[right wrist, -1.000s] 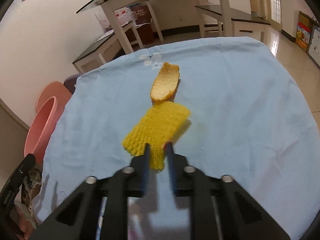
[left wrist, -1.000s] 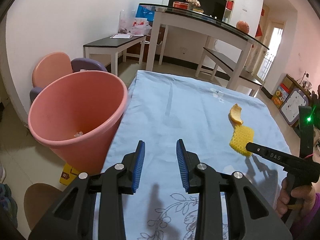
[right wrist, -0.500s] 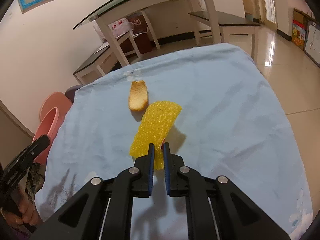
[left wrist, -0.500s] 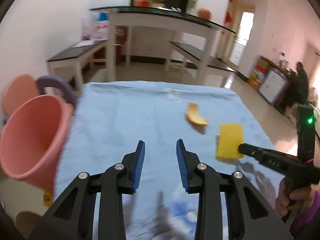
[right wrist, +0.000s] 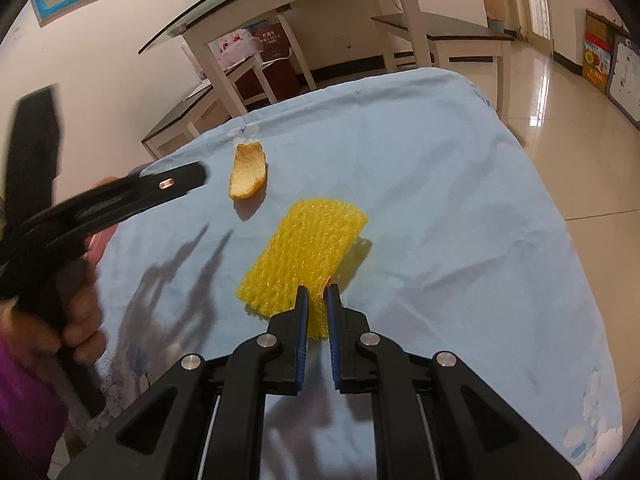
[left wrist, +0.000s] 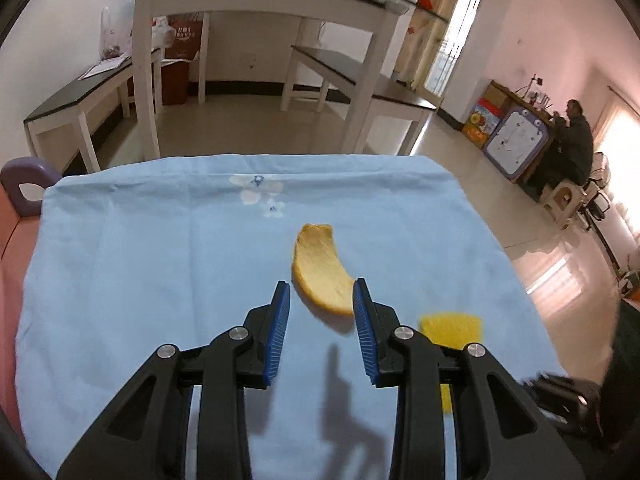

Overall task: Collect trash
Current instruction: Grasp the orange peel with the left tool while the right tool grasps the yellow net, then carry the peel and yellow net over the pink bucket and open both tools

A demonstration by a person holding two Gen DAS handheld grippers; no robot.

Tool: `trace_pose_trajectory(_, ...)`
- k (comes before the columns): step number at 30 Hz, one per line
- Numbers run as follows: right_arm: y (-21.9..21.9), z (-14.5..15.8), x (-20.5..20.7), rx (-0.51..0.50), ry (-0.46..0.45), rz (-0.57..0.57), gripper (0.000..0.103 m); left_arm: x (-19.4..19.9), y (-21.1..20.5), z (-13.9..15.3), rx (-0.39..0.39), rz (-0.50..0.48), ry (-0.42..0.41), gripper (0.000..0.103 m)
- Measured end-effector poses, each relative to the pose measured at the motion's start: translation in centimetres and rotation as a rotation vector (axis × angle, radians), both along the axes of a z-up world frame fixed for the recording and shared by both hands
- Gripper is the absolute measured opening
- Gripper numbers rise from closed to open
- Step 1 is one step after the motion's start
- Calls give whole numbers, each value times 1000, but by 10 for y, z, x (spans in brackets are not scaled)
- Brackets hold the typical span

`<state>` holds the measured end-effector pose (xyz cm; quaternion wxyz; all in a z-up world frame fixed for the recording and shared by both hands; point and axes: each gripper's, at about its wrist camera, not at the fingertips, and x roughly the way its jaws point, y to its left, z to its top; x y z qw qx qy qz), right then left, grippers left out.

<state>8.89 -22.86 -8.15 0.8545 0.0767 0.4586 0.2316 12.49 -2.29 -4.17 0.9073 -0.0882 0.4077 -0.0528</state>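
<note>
Blue floral cloth (left wrist: 120, 280) covered the table, and on it a fruit peel (left wrist: 320, 272) lay as landmark. Just beyond the peel's near end, the left tool (left wrist: 321, 312) was held apart, nothing gripped. Near the peel, toward the viewer, the yellow foam net (right wrist: 304, 252) was clamped at its edge by the right tool (right wrist: 318, 308). Collection seemed underway; next, closing on the peel would be required.
</note>
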Motion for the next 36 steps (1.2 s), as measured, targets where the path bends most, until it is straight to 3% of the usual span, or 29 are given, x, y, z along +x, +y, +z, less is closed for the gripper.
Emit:
trace_pose_trajectory(9,5,1,-6,-7,-33,41,9,45,1,-25,-6,48,69,33)
trace_pose_trajectory(15,-1,-2,0,34,2,31,10,42,-9,-27,20,43,25,31)
trace_pose_trajectory(17,-1,-2,0,37,3,31,10,38,-12,-27,10,29,11,12)
trace_pose_trajectory(19,0,-1,-1,39,4,33,10,33,-13,-25,2,30,-2,5)
trace_pose_trajectory(29,0,1,-3,46,-13,47,10,-4,-8,-3,-11,74,-62,3)
trace_pose_trajectory(36,6,7,-12,13,-71,62,10,-50,0,18,74,114,-85,4)
